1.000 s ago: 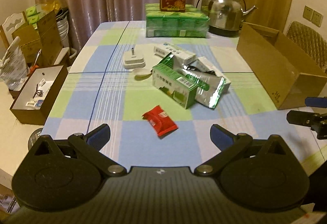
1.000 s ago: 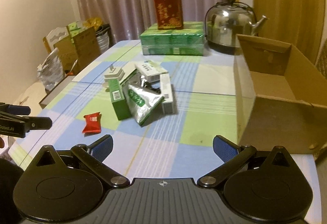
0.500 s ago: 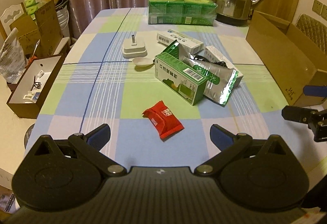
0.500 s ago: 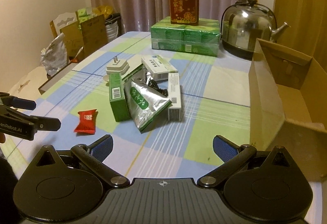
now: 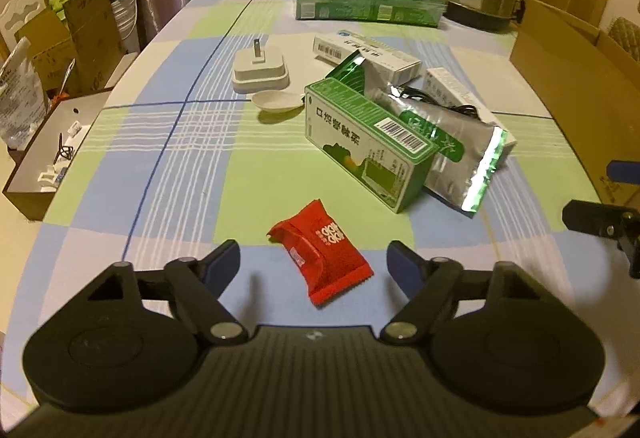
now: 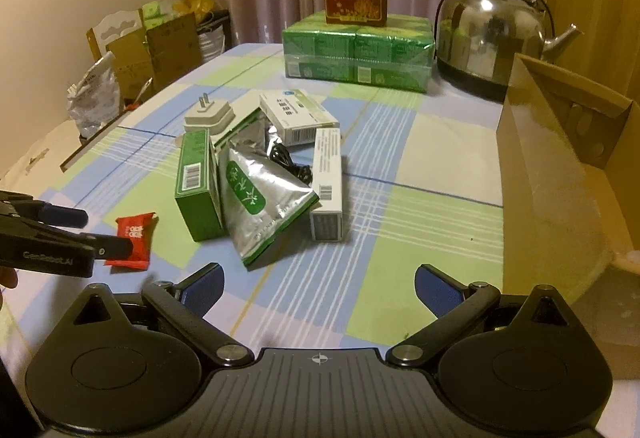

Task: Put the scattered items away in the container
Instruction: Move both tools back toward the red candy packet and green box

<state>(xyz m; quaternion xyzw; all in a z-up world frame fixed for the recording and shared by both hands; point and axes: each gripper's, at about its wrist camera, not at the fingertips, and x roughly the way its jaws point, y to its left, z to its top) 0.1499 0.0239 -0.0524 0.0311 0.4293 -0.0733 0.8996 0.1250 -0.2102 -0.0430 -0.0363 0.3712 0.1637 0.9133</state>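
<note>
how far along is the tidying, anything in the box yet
Nothing looks done: what shows of the cardboard box inside is bare. In hand: the left gripper is closing around the red packet, not yet gripping it. Left: the green carton, silver pouch, white cartons, plug and cable. The right gripper is open, holding nothing.

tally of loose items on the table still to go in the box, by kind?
Cartons: 3 – green carton, white carton, long white carton
Pouches: 2 – silver pouch, red sachet
Charger plug: 1
White spoon: 1
Black cable: 1
Total: 8, none yet in the cardboard box.
</note>
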